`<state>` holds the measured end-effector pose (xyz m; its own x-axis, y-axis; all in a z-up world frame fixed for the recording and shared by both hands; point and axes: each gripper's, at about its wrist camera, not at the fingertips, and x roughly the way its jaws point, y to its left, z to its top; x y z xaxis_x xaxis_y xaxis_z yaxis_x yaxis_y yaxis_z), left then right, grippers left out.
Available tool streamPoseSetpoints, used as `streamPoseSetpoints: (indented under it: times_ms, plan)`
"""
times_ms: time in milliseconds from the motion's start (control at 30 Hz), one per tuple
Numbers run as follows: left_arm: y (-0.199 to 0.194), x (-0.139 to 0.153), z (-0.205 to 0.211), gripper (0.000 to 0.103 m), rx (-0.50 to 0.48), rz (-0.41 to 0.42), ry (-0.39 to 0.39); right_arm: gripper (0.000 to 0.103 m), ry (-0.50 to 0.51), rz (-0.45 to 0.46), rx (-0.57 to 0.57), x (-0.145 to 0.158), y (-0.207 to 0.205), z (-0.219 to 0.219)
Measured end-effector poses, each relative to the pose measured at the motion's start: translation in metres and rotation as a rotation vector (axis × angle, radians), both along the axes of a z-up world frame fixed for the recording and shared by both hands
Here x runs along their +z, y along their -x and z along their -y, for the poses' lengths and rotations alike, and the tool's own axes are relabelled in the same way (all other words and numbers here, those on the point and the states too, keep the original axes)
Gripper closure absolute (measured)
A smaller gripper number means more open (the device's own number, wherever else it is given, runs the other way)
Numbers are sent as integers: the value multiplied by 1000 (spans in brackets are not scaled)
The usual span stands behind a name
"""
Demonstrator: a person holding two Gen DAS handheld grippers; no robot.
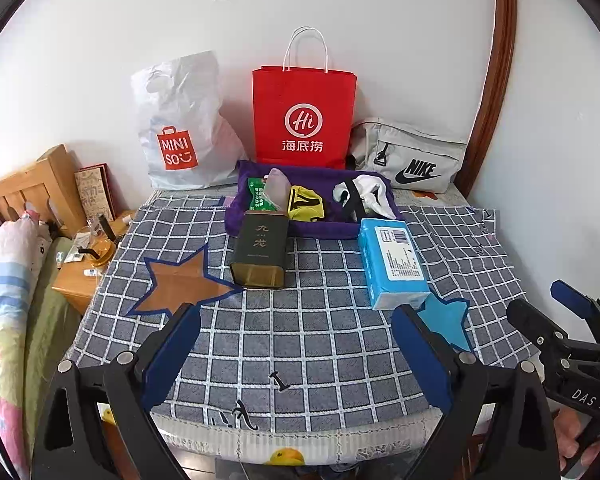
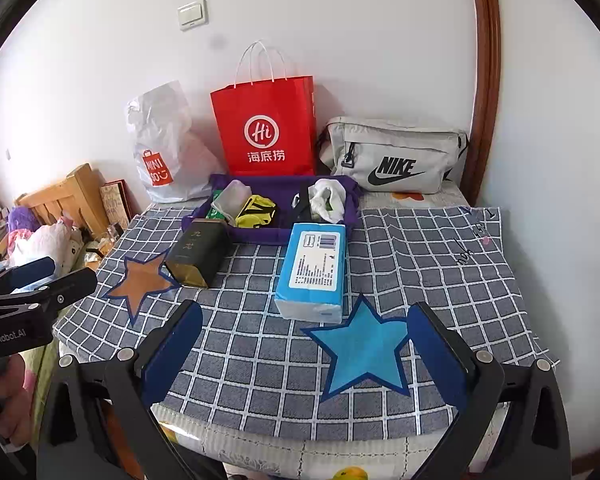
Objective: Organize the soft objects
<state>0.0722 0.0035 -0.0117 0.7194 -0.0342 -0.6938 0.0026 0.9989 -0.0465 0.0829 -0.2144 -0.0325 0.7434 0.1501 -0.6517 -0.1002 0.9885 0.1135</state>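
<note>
A purple fabric tray [image 1: 236, 216] [image 2: 198, 212] at the back of the checked cloth holds a green packet [image 1: 258, 198], a clear pouch [image 1: 278, 190] [image 2: 230, 196], a yellow-black cloth [image 1: 306, 204] [image 2: 256, 210] and a white-black sock bundle [image 1: 364, 196] [image 2: 326, 198]. A blue tissue pack [image 1: 392, 262] [image 2: 314, 270] and a dark tea tin [image 1: 260, 254] [image 2: 196, 254] lie in front of the tray. My left gripper [image 1: 296, 332] is open and empty over the cloth's near part. My right gripper [image 2: 304, 332] is open and empty above the blue star [image 2: 362, 350].
An orange star [image 1: 180, 284] [image 2: 140, 278] marks the cloth at left. A white Miniso bag [image 1: 180, 128], a red paper bag [image 1: 304, 116] and a grey Nike bag [image 1: 412, 156] stand against the wall. A wooden nightstand [image 1: 74, 280] and bedding [image 1: 4, 280] are at left.
</note>
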Motion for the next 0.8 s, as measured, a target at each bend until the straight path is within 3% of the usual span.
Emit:
streamPoseSetpoints:
  times_ms: [800]
  plan:
    - [21,2,2,6,7,11,-1,2,0,17,-8,12,28,-1]
